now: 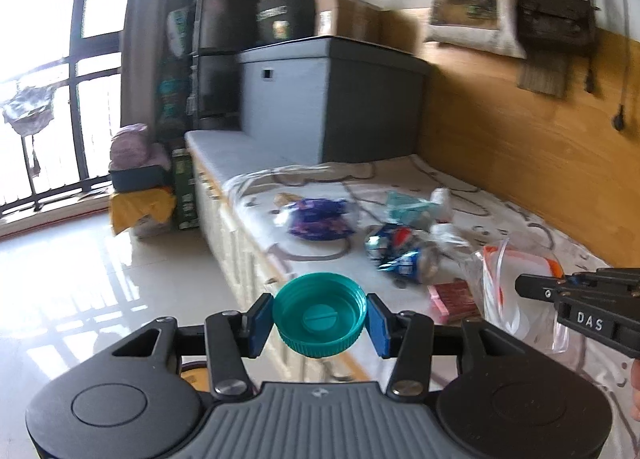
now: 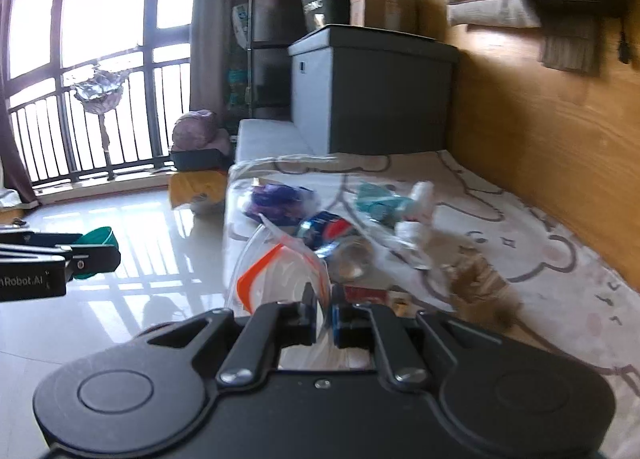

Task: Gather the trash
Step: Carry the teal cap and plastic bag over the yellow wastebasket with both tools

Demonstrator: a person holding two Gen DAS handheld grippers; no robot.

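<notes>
The left gripper (image 1: 320, 317) grips a green bottle cap (image 1: 320, 315) beside the bed (image 1: 500, 215), the right gripper (image 2: 324, 317) pinches a clear zip bag (image 2: 280, 271) there; next, likely dropping the cap inside.

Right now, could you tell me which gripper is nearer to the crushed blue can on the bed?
Right. The right gripper, shut on the clear zip bag, sits just before the crushed blue can; the left gripper, holding the teal cap, hangs off the bed's edge.
</notes>
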